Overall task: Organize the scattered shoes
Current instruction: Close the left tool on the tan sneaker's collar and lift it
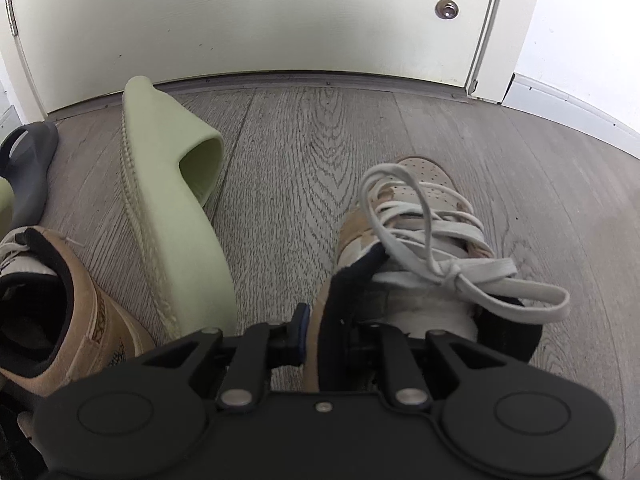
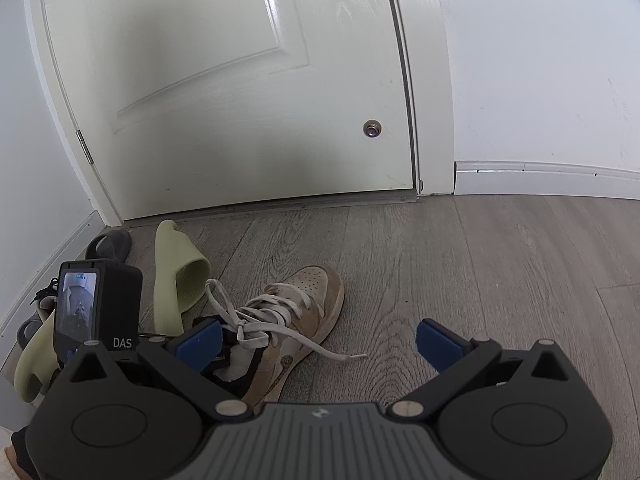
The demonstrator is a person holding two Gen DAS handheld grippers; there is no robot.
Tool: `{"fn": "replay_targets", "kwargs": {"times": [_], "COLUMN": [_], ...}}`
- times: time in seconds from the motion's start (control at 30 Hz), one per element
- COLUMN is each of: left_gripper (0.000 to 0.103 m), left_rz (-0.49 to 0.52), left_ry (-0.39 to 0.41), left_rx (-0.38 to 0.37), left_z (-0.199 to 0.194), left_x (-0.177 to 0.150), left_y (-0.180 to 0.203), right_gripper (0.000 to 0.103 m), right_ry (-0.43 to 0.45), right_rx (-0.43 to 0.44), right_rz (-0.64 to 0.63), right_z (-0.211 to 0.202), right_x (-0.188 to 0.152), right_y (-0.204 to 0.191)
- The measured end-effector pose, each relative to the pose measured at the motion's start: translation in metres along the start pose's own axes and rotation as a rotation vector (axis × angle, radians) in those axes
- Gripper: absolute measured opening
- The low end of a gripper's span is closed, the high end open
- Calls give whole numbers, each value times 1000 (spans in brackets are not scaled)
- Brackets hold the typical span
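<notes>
The left gripper (image 1: 320, 332) is clamped on the collar of the tan sneaker (image 1: 416, 216), which sits at 3 o'clock of the green slide (image 1: 176, 200); the right gripper (image 2: 316, 340) hangs spread and empty. Collar is padded, soft, fairly light; loose laces (image 1: 440, 240) may snag

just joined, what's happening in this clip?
Shoe tidying by a white door. The left tool is clamped on the collar of a tan sneaker on the wood floor. The right tool hangs open above, holding nothing. A green slide lies beside the sneaker; its tan mate sits further left.
</notes>
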State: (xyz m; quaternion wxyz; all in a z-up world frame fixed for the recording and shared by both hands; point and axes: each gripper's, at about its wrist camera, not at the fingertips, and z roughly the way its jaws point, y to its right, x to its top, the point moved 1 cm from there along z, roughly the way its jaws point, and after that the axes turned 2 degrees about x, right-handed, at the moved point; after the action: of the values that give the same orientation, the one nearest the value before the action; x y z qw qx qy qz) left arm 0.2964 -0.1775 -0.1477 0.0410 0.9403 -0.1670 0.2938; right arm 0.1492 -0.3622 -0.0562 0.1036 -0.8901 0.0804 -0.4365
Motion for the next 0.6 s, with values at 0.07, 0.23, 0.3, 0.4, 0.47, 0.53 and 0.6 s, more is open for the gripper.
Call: {"fn": "replay_targets", "kwargs": {"times": [0.07,0.23,0.3,0.4,0.47,0.53,0.6], "left_gripper": [15,17,20,25,31,33,35], "left_rz": [7,19,39,61,54,44,59], "left_ry": [1,-39,-42,-42,-34,-25,8], "left_rx": [-3,-33,-37,-56,-71,-82,-85], "left_z": [-1,-4,-8,-14,-16,-17,-19], "left_x": [-1,2,0,-5,-6,-7,-10], "left_y": [-1,-9,-13,-20,-26,-30,-30], "right_gripper": [102,102,102,102,102,102,102], "right_ry": [0,-4,-3,-30,-53,-77,-99], "right_rx": [2,30,75,129,144,154,157], "right_rz": [-4,-11,-36,-148,-232,-300,-371], "right_z": [0,1,2,11,20,30,40], "right_x": [1,3,6,9,10,11,10], "right_y": [1,3,1,-12,-19,-23,-26]}}
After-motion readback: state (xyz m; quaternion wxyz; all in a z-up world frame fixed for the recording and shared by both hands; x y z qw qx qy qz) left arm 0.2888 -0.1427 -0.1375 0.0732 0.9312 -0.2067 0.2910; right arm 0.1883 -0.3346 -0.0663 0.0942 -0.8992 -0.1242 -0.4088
